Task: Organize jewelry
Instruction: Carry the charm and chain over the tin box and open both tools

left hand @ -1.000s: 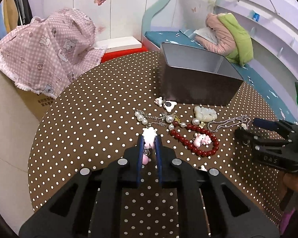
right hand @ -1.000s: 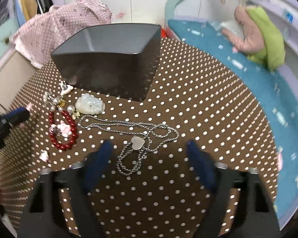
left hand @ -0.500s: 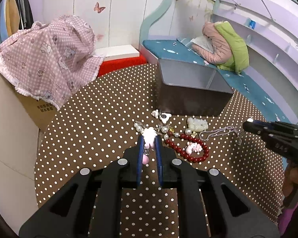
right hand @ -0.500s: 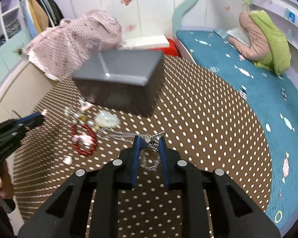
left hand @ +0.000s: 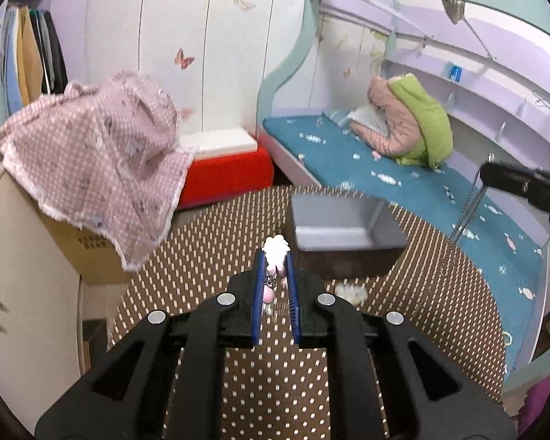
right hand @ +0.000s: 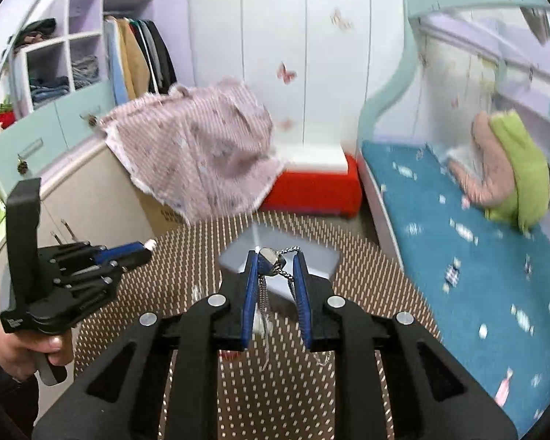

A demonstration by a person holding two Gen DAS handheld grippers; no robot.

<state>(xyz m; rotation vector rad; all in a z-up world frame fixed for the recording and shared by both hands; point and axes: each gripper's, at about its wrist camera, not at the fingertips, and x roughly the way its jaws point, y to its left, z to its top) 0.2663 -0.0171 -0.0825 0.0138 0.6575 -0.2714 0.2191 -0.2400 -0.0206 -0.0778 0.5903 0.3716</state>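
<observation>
A brown polka-dot worktop (left hand: 209, 267) carries a grey box (left hand: 344, 234). Above it, the left hand-held gripper (left hand: 275, 256) pinches a pink charm (left hand: 275, 253), and the right hand-held gripper (right hand: 275, 260) is clamped on a dangling silver necklace (right hand: 271, 260).

pink charm (left hand: 275, 256) clamped, silver necklace (right hand: 275, 267) dangling
</observation>
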